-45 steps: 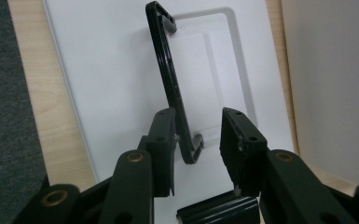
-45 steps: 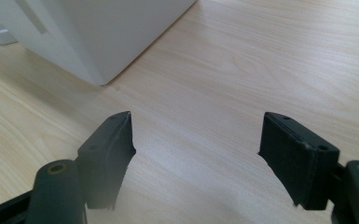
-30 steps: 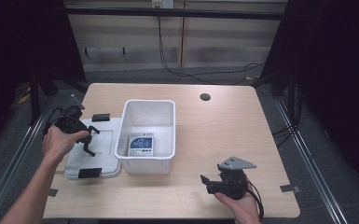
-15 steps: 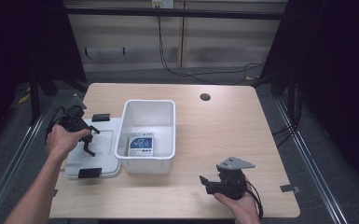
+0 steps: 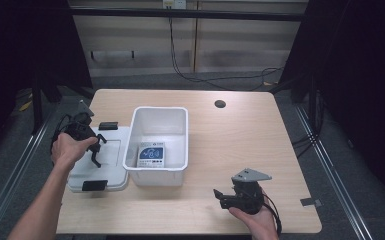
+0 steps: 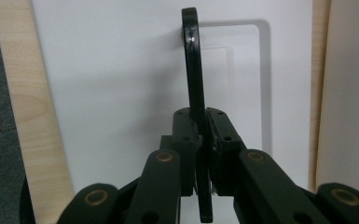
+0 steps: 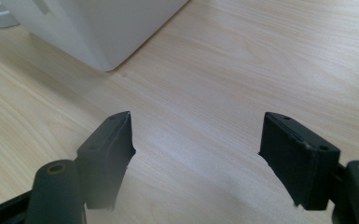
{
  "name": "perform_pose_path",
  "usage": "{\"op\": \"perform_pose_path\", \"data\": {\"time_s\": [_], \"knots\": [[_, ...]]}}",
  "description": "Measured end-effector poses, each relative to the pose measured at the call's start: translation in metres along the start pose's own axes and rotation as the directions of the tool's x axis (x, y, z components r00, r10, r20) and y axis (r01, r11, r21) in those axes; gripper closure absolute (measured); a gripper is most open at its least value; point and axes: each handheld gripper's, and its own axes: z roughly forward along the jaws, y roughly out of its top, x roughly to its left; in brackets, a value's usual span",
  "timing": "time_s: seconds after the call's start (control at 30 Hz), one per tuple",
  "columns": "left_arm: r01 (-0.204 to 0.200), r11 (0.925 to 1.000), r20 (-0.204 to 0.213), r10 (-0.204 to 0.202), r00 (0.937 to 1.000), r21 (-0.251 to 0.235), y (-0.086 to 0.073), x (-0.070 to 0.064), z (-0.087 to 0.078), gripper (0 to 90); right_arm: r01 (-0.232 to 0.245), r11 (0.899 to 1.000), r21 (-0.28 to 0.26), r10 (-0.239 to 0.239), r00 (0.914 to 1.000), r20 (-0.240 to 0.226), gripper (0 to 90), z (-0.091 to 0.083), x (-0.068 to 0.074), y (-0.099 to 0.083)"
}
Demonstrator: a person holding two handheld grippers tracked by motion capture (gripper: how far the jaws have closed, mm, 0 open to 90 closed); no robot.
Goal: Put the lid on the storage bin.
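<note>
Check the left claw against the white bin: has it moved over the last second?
Barely. The left claw is still over the white lid, left of the white bin, clamped on a thin black piece; any shift is too slight to give a direction.

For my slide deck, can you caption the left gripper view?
Left claw shut on a thin black object, held above the white lid.
</note>
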Motion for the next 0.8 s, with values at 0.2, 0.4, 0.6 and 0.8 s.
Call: {"op": "perform_pose_path", "data": {"time_s": [0.2, 0.4, 0.6, 0.8], "knots": [[-0.015, 0.9996, -0.027, 0.016, 0.9995, 0.023, 0.001, -0.005, -0.001, 84.8, -0.002, 1.000, 0.008, 0.002, 1.0000, 0.002, 25.3, 0.001, 0.000, 0.000], [-0.022, 0.9992, -0.048, 0.023, 0.9986, 0.033, 0.001, -0.008, -0.006, 84.8, -0.001, 1.000, 0.015, 0.001, 1.0000, 0.002, 25.3, 0.002, 0.001, -0.001], [-0.021, 0.9991, -0.058, 0.023, 0.9981, 0.037, 0.002, -0.009, -0.018, 84.9, -0.005, 1.000, 0.018, 0.005, 1.0000, 0.004, 25.3, 0.002, 0.000, -0.001], [-0.035, 0.9973, -0.059, 0.039, 0.9975, 0.064, 0.002, -0.010, -0.030, 84.9, -0.009, 1.000, 0.020, 0.008, 1.0000, 0.005, 25.3, 0.001, 0.000, -0.001]]}}
